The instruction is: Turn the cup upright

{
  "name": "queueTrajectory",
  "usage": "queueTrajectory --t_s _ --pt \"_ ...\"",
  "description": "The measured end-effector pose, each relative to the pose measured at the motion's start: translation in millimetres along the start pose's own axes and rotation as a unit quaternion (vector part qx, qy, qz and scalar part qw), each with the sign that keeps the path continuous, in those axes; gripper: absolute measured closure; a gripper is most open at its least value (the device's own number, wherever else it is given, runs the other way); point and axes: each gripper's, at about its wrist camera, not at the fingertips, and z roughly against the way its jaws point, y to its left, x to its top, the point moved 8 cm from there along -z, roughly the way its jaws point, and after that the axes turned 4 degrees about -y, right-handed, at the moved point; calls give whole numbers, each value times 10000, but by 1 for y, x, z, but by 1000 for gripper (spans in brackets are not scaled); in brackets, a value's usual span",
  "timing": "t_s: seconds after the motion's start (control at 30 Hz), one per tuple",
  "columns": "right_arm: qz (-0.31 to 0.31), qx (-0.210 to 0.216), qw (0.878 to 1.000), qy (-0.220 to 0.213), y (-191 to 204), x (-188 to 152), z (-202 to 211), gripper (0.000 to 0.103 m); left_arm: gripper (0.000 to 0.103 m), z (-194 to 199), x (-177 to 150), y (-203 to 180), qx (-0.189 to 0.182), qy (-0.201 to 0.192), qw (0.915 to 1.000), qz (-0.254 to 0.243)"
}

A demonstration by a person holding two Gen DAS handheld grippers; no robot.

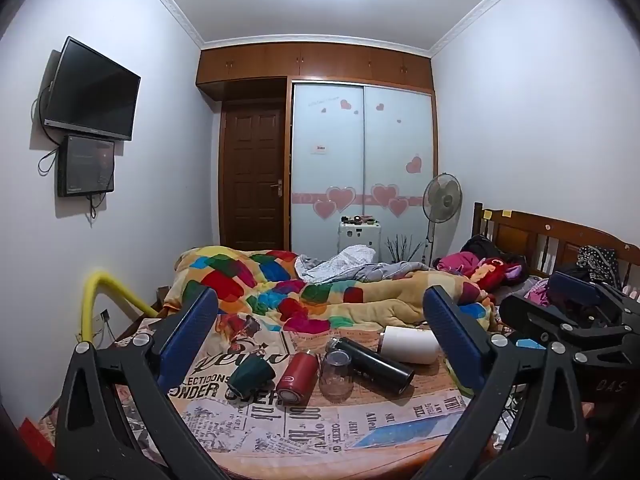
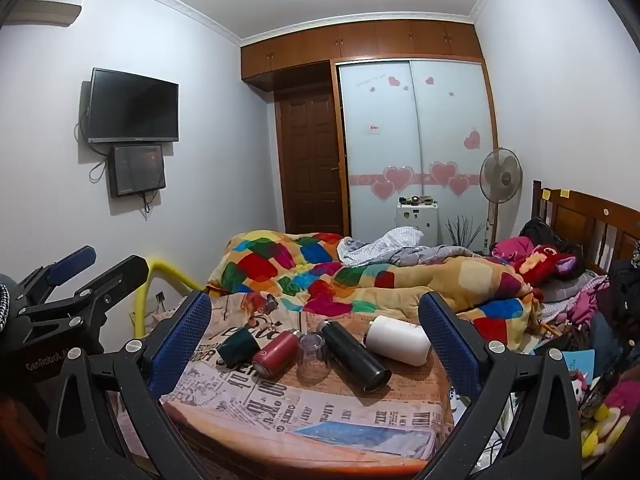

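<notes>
Both the left tongs (image 1: 320,336) and the right tongs (image 2: 316,340) hang spread wide and empty above the newspaper-covered surface (image 2: 320,404). Between their fingers the clear plastic cup (image 2: 312,356) stands mouth-down, flanked by a red bottle (image 2: 276,352) and a black flask (image 2: 354,356), both lying down.

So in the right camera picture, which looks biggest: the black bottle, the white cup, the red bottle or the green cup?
Largest to smallest, as they look:
1. black bottle
2. white cup
3. red bottle
4. green cup
The red bottle and green cup look nearly alike, so that order is unsure. All lie tipped over on the table.
</notes>
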Motion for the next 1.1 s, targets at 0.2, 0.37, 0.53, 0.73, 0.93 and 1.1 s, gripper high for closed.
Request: queueTrajectory --t_s 0.2,0.37,0.53,0.73,0.93,1.1 --pt "-12 -3 10000 4 -2 -1 3 0 0 -5 0 -5 1 -28 10000 45" --pt "23 -7 10000 -21 4 5 3 0 0 -2 -1 -9 -10 -12 10000 45" --pt "8 -7 10000 -59 4 5 4 0 0 -1 -3 -7 -32 14 9999 102" --pt "23 16 10000 -36 7 6 5 0 0 -2 -6 -7 -38 24 9999 126" --pt "31 39 10000 0 8 6 4 0 0 -4 -8 -7 -37 29 9999 135" --pt "21 39 10000 12 7 4 4 0 0 -4 -10 -3 -26 40 9999 128"
